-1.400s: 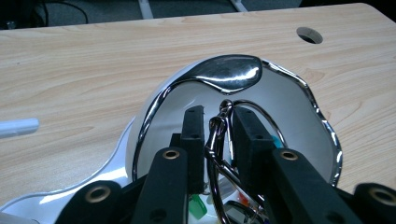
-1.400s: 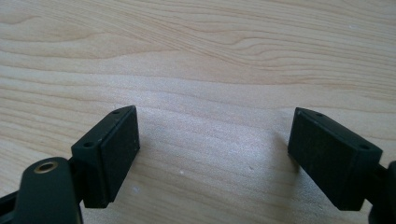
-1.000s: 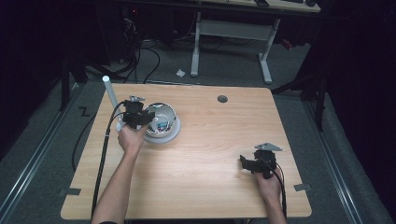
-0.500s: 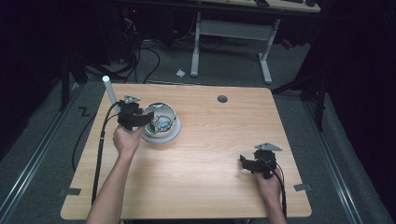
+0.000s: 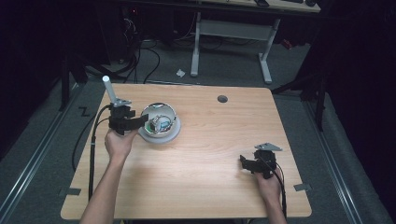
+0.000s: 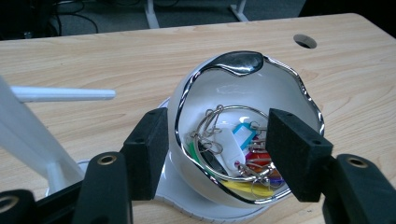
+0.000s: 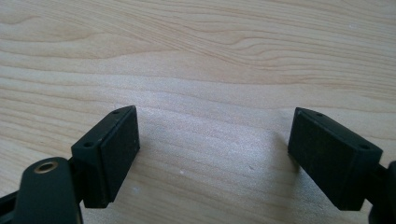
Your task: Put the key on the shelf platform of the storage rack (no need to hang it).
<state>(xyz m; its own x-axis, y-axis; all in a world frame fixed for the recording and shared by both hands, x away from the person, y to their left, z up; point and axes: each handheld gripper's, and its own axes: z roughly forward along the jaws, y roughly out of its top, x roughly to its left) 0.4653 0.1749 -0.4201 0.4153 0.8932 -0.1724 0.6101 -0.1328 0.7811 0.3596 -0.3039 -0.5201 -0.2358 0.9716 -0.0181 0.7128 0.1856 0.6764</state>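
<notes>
bowl (image 6: pixel 243 93) sat at table's (image 5: pixel 210 154) left-back on a white base, tipped, full of key tags (image 6: pixel 233 144) | looked glossy, breakable, slippery, so I'd grab the rim | left gripper (image 6: pixel 217 149) spread wide, straddling its rim, not pinching | right gripper (image 7: pixel 212 154) spread too, empty over bare wood

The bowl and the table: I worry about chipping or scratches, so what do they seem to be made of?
The bowl looks like glossy white ceramic or glazed porcelain, judging by its smooth sheen; its wavy rim is mirror-bright, likely a metallic silver coating. The table shows pale wood grain with a matte finish, either wood or a wood-look laminate; the pictures cannot settle which.
</notes>
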